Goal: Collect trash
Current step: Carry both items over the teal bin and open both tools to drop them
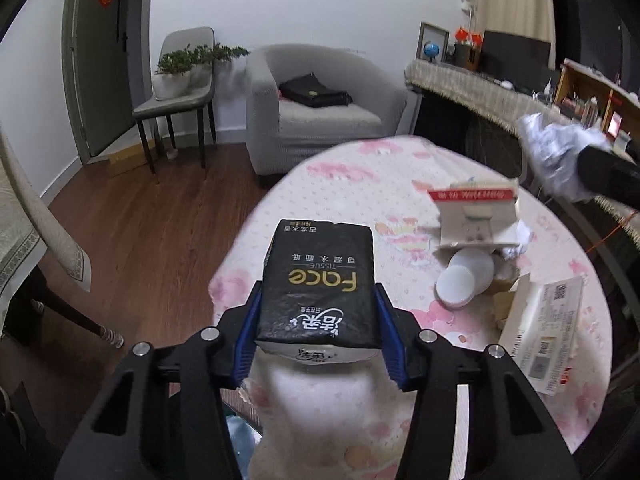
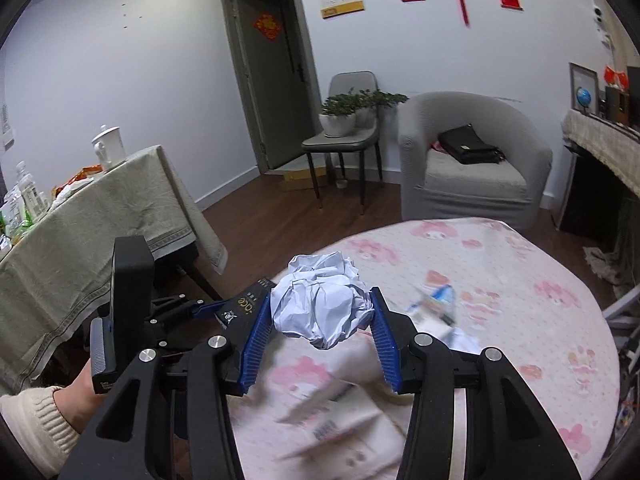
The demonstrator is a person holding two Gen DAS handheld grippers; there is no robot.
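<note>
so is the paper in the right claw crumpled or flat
Crumpled. The white paper is a creased, rounded wad pinched between the blue pads of the right claw, above the pink tablecloth.

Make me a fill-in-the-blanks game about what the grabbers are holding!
1. The left gripper holds a black pack of ____.
2. The right gripper holds a crumpled ball of ____.
3. On the armchair lies a ____ bag.
4. The potted plants stand on a ____.

Missing words: tissues; paper; black; chair
</note>
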